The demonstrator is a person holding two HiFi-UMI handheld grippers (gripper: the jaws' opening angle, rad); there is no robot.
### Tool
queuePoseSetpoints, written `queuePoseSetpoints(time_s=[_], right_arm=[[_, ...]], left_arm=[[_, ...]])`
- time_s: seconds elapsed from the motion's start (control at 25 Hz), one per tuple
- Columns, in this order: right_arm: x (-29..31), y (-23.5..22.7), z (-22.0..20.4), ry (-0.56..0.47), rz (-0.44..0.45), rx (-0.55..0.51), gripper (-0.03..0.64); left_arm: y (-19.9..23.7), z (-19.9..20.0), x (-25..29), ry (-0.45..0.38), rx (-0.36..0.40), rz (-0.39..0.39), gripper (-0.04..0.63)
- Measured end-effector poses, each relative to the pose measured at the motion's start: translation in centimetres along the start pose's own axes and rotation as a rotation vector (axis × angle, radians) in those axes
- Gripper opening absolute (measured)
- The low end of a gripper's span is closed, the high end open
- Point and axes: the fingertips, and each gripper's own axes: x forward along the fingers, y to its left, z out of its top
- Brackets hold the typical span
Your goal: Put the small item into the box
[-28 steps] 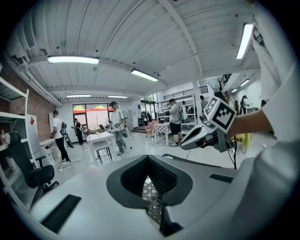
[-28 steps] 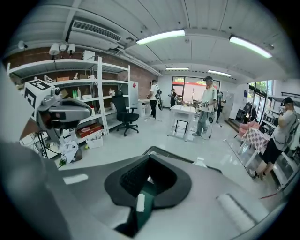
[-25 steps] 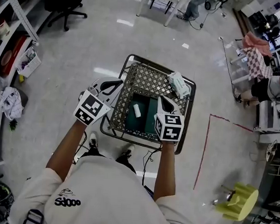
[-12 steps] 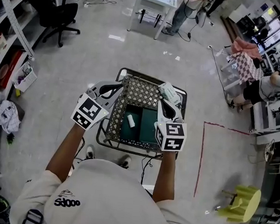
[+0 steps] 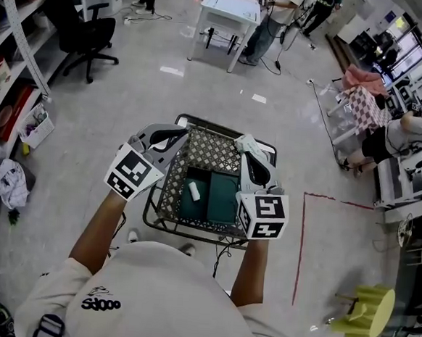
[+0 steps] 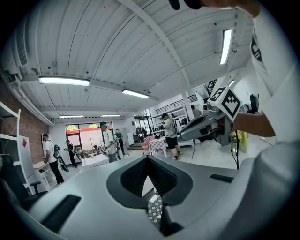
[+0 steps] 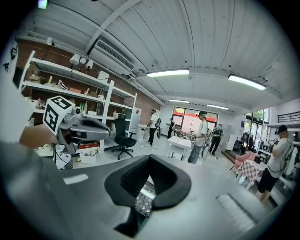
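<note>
- My left gripper (image 6: 147, 161) and right gripper (image 7: 150, 159) have smooth, matt grey plastic shells; their pads (image 6: 135, 176) are black, ribbed and rubbery-looking.
- The marker cube (image 5: 131, 172) on each carries flat, matt black-and-white print.
- The box (image 5: 223, 201) is a dull dark green inside; card or plastic, I can't tell.
- The small item (image 5: 194, 192) looks white and smooth.
- The table top (image 5: 212, 150) is a matt, lattice-patterned sheet on a thin dark metal frame (image 5: 191, 234).
- The floor (image 5: 130, 92) is polished and glossy, mirroring the lamps.
- My shirt (image 5: 150, 290) is soft white cloth.
- The stool (image 5: 363, 308) is yellow moulded plastic.
</note>
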Motion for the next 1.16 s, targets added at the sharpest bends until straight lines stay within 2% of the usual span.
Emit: queuePoseSetpoints(time_s=[0.4,1.16], right_arm=[[-0.6,0.3,0.7,-0.014,0.029,-0.01,0.011],[0.0,1.1,0.2,-0.005,0.059,0.004,0.011]], left_arm=[[-0.9,2.0,-0.4,-0.035,0.024,-0.021,0.006],[-0.7,0.6,-1.1,0.012,0.013,-0.012,0.006]])
